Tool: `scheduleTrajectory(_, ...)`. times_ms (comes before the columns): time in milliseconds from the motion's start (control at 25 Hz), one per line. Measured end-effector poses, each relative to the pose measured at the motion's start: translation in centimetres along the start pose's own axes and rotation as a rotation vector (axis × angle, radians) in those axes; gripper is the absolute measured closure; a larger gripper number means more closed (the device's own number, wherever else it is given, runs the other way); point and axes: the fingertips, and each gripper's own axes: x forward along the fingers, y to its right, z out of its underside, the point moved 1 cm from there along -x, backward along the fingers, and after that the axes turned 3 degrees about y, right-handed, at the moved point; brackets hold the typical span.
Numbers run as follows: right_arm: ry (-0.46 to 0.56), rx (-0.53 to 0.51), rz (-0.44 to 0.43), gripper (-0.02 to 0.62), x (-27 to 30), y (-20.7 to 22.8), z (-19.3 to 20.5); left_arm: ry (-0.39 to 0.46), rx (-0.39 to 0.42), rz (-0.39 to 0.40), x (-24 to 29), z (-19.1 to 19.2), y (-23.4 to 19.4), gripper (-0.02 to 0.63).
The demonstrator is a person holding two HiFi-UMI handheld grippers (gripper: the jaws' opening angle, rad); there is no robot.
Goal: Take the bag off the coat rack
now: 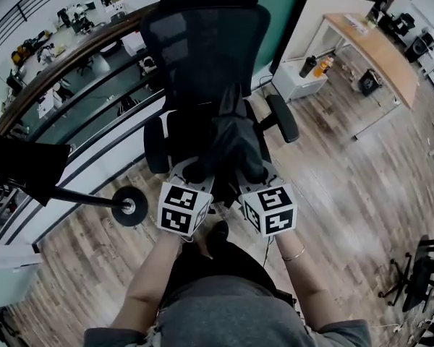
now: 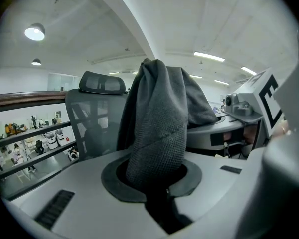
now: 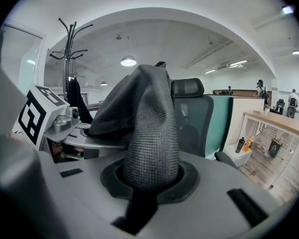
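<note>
Currently bag (image 1: 228, 147) is held just before the office chair (image 1: 202, 42) seat, long axis running from the jaws toward the backrest. Left gripper (image 1: 194, 170) and right gripper (image 1: 254, 170) both clamp its fabric. Straps and opening indistinguishable.

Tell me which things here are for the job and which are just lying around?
For the job: the bag, pinched by the left gripper and the right gripper; the coat rack.

Just lying around: the office chair; the wooden desk; the bottles.
</note>
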Motion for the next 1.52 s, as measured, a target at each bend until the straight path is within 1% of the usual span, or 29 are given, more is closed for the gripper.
scheduleTrajectory(280, 0.018, -0.003, -0.051, 0.541, 2.6, 3.7, -1.7, 0.016, -0.004, -0.067, 3.8, -2.1, -1.3, 0.531)
scheduleTrajectory(600, 0.012, -0.010, -0.115, 0.541, 7.1, 5.4, -3.5, 0.008, -0.034, -0.129, 6.4, -3.6, -4.8, 0.531)
scheduleTrajectory(760, -0.013, -0.021, -0.146, 0.540, 10.4, 5.7, -3.7, 0.006, -0.075, -0.145, 7.7, -3.3, -7.5, 0.531)
scheduleTrajectory(920, -0.063, -0.042, -0.179, 0.540, 13.9, 6.0, -3.6, -0.009, -0.135, -0.143, 9.4, -2.4, -10.4, 0.531)
scheduleTrajectory(1120, -0.081, -0.050, -0.203, 0.539, 18.7, 6.9, -4.7, -0.023, -0.184, -0.169, 11.7, -2.8, -14.4, 0.531)
scheduleTrajectory(1400, -0.113, -0.022, -0.236, 0.537, 24.7, 7.0, -4.8, -0.040, -0.208, -0.192, 14.0, -2.1, -19.7, 0.531)
scheduleTrajectory(1520, -0.119, -0.017, -0.237, 0.537, 27.2, 7.2, -4.9, -0.042, -0.219, -0.195, 15.1, -1.9, -21.7, 0.531)
